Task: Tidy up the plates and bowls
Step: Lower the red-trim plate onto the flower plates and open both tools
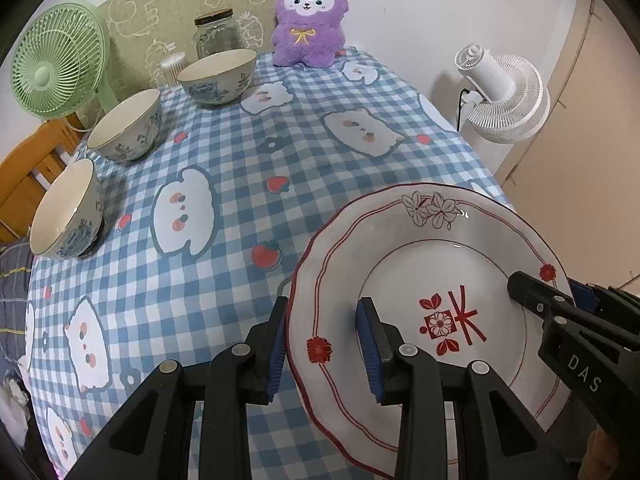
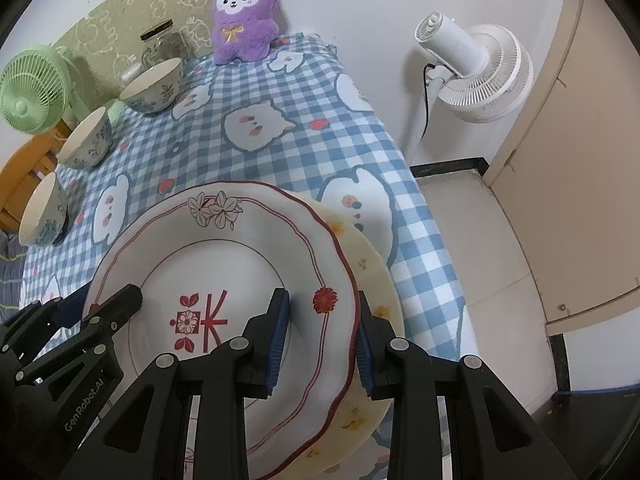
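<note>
Glazed red-trimmed plate [image 1: 432,292]: stiff, slippery, breakable, best pinched at opposite rims. Left gripper [image 1: 326,344] and right gripper [image 2: 322,340] narrowed, each astride a rim; real clamping impossible to tell. Beneath, a yellow-flowered plate [image 2: 376,280].

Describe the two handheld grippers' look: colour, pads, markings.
Both are matte black plastic with triangular cut-outs and round silver pivot pins. Left gripper and right gripper carry ribbed blue pads on the fingers. White lettering: "GenRobot.AI" on the left, "DAS" on the right.

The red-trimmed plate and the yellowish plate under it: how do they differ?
The red-trimmed plate is white with red lines and flowers; the yellowish plate is cream with small yellow flowers. The red-trimmed plate is on top, gripped at opposite rims by the left gripper and right gripper; the yellowish plate lies mostly hidden beneath. Both have wavy rims.
</note>
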